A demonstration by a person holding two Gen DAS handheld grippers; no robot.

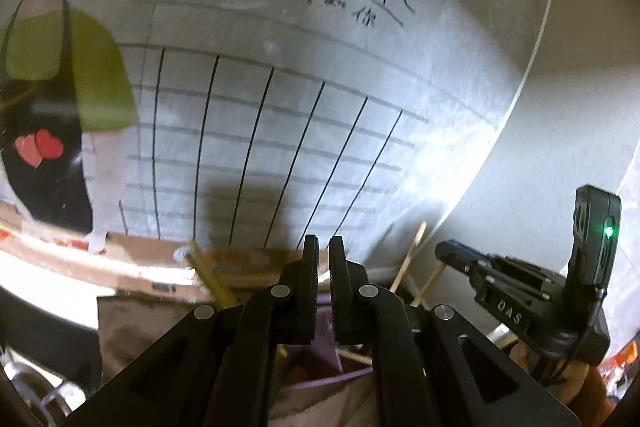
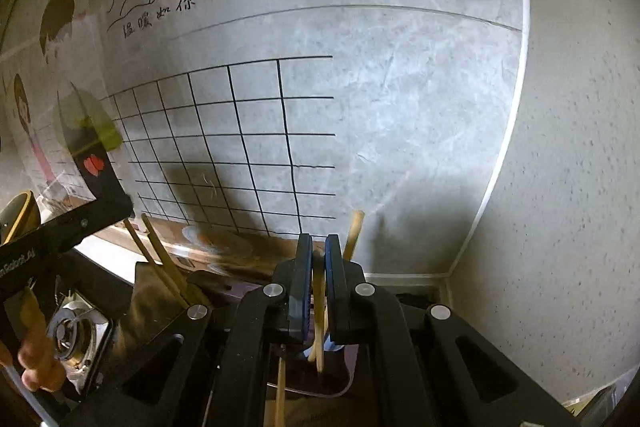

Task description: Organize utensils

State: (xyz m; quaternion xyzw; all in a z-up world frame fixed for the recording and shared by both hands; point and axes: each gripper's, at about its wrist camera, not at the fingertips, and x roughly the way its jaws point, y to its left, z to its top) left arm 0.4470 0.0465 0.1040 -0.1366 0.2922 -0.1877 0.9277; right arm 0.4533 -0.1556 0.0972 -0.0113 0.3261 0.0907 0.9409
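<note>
Pale wooden chopsticks [image 2: 318,303] stand nearly upright, pinched between the right claw [image 2: 319,259].

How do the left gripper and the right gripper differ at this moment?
The right gripper is shut on a wooden chopstick; the left gripper holds nothing, with a thin gap between its fingers. The right gripper's pads look blue, the left gripper's pads black. Both point toward the gray wall.

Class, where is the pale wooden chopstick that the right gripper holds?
In the right wrist view, the pale wooden chopstick stands centre-bottom, between the right gripper's fingers.
</note>
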